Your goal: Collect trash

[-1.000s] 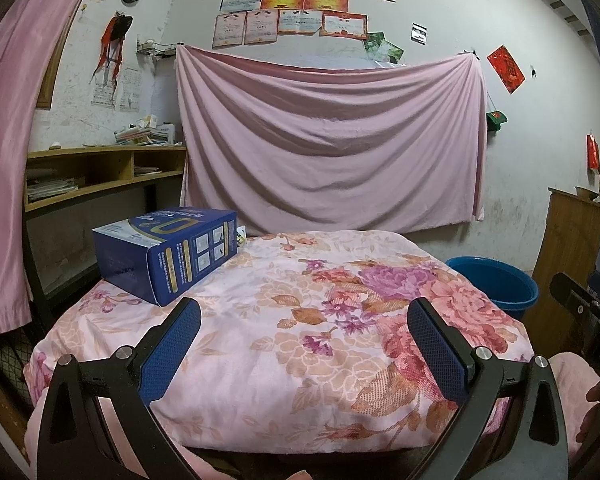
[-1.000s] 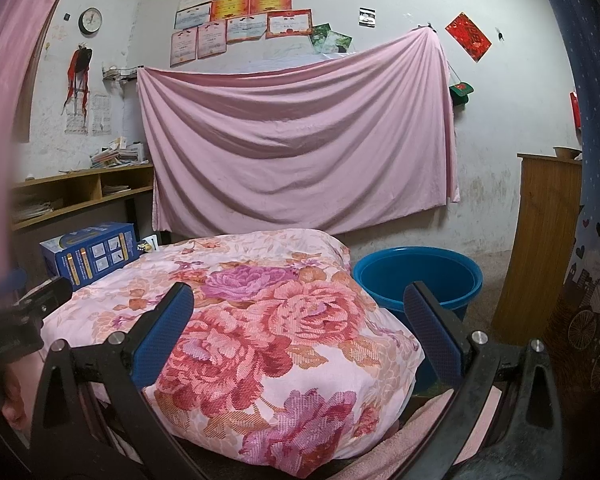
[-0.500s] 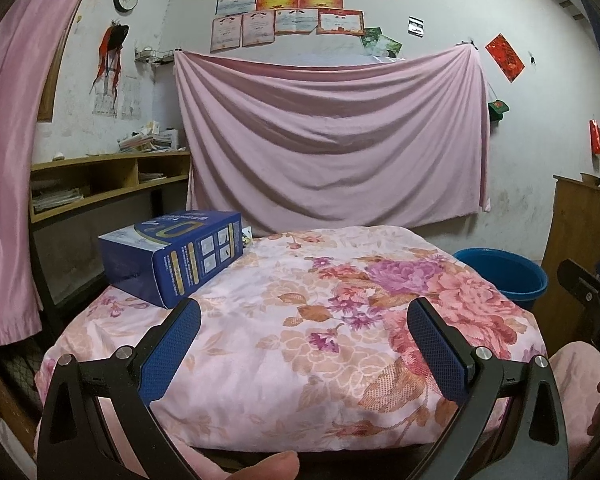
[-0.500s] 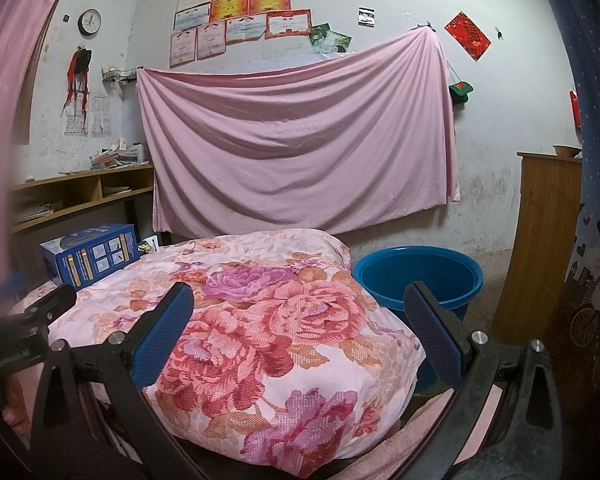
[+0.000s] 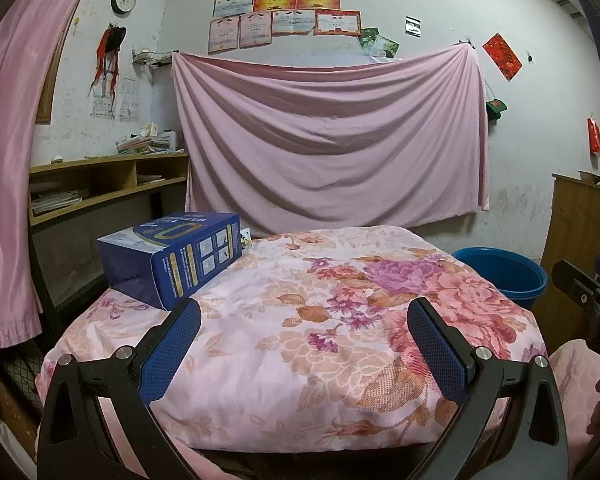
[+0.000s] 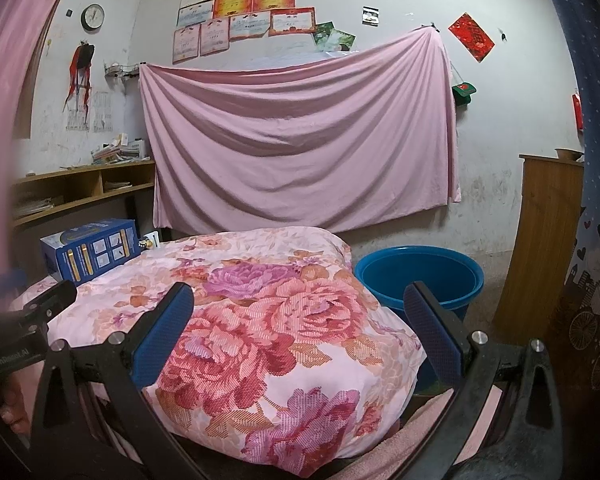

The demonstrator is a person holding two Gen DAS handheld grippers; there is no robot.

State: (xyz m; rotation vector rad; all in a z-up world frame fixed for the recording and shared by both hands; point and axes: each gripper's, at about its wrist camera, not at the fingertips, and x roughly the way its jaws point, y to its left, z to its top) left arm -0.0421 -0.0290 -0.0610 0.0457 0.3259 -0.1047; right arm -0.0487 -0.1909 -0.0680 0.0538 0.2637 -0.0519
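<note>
Your left tongs (image 5: 303,342) are spread apart, holding nothing; the blue box (image 5: 172,258) lies on the floral quilt (image 5: 300,320) at their ten o'clock. Your right tongs (image 6: 298,328) gape too, the blue bucket (image 6: 418,276) at one o'clock.

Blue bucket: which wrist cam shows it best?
Right wrist. The blue bucket shows its whole rim and inner wall there, just past the floral quilt. In the left wrist view the blue bucket sits far right, its near side cut off by the quilt.
</note>
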